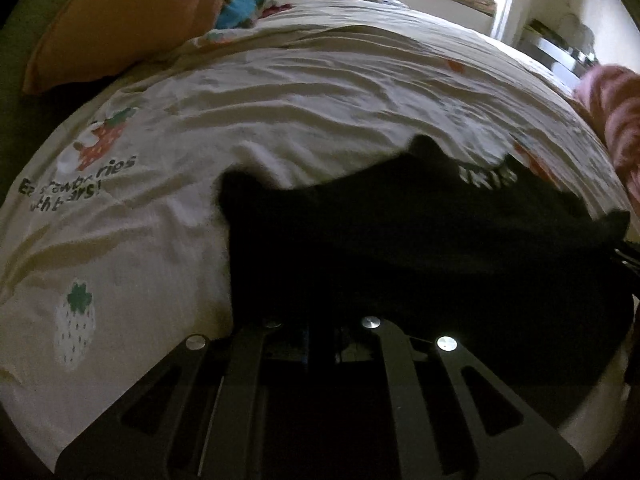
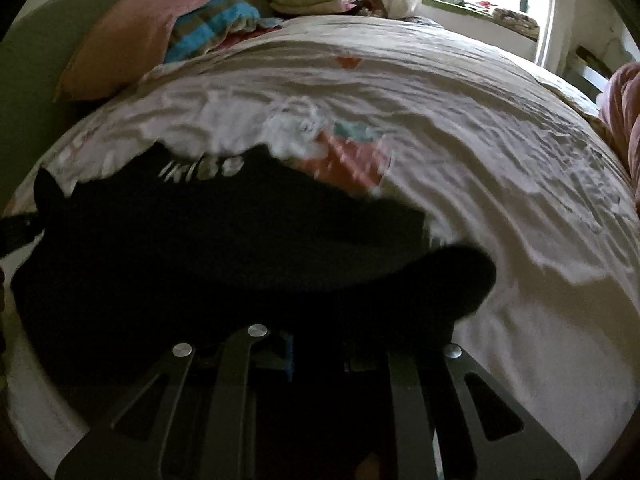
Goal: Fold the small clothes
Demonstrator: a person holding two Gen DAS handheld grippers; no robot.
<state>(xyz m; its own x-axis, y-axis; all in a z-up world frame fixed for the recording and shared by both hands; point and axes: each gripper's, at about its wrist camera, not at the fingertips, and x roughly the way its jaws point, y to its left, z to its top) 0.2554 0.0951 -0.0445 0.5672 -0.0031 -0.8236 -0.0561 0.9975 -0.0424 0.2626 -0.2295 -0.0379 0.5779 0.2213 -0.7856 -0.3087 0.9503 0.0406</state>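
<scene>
Here the black garment [image 1: 420,248] fills the lower centre of both wrist views, draped over the white bedsheet [image 1: 280,112] and hiding the fingertips. The left gripper [image 1: 320,320] appears pinched on the cloth; the right gripper [image 2: 320,332] is nearly closed, seemingly also on the cloth, though the dark fabric hides both contacts. Held at two points, the piece likely spreads flat for folding. White lettering on it is blurred, unreadable. At the left, the sheet's print reads partly "strawberries". An orange pillow [image 1: 120,20] lies upper left.
</scene>
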